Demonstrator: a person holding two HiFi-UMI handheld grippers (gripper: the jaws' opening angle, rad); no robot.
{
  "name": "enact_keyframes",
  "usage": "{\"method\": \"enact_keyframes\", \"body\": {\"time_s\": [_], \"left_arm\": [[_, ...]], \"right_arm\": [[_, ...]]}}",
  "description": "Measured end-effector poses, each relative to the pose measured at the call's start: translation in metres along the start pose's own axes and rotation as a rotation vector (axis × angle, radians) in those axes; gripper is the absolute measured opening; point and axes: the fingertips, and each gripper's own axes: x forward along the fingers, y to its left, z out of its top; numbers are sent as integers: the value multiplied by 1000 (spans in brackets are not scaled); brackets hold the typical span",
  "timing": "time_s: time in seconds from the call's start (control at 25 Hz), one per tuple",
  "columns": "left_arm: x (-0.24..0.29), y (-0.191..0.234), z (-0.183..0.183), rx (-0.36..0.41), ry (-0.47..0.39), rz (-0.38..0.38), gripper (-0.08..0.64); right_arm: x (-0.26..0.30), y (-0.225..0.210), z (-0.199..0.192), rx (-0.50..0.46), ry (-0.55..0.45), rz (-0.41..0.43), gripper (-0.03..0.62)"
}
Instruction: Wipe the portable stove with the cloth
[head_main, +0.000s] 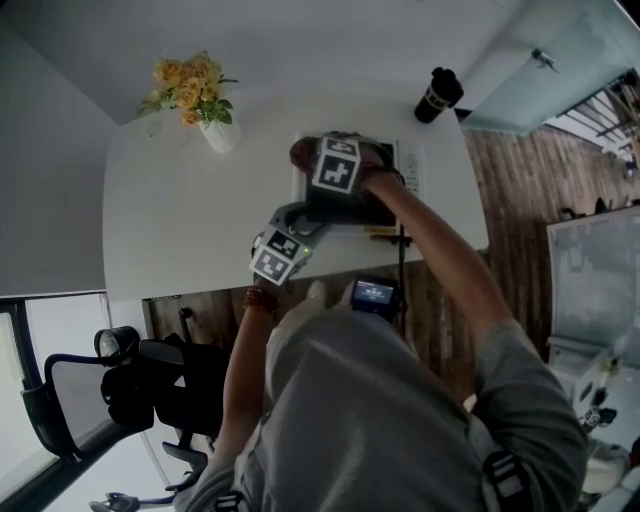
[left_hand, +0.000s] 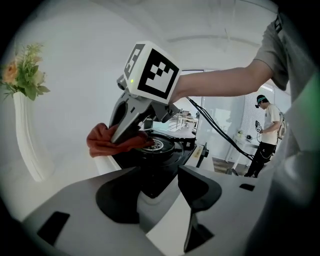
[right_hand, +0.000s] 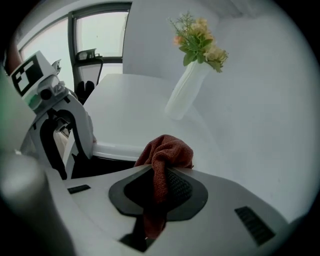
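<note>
The portable stove (head_main: 352, 212) is black with a white rim and sits on the white table (head_main: 180, 220); its round burner (left_hand: 159, 147) shows in the left gripper view. My right gripper (head_main: 312, 156) is shut on a red-brown cloth (right_hand: 162, 152) and presses it onto the stove's far left part. The cloth (left_hand: 106, 142) bulges out beyond the fingers (left_hand: 125, 131). My left gripper (left_hand: 157, 194) is open at the stove's near left corner, which lies between its jaws. In the head view the left gripper (head_main: 288, 222) is just left of the stove.
A white vase of flowers (head_main: 212, 128) stands at the table's back left, and a black tumbler (head_main: 438, 95) at the back right. A cable (head_main: 401, 262) hangs over the front edge. An office chair (head_main: 130, 385) is below left. A person (left_hand: 267, 132) stands far off.
</note>
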Motion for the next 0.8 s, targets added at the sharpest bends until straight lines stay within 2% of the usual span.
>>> {"method": "enact_keyframes", "body": {"time_s": [0.24, 0.56, 0.72, 0.8], "left_arm": [[1, 3, -1, -4, 17, 4, 235], [3, 5, -2, 31, 49, 22, 229], [3, 6, -1, 29, 54, 17, 224], [3, 5, -1, 33, 53, 21, 225]], "right_arm": [[-2, 21, -1, -45, 20, 87, 60], [-7, 56, 3, -126, 36, 182, 60], [-11, 79, -4, -107, 70, 293, 60], [-12, 92, 0, -96, 37, 353, 60]]}}
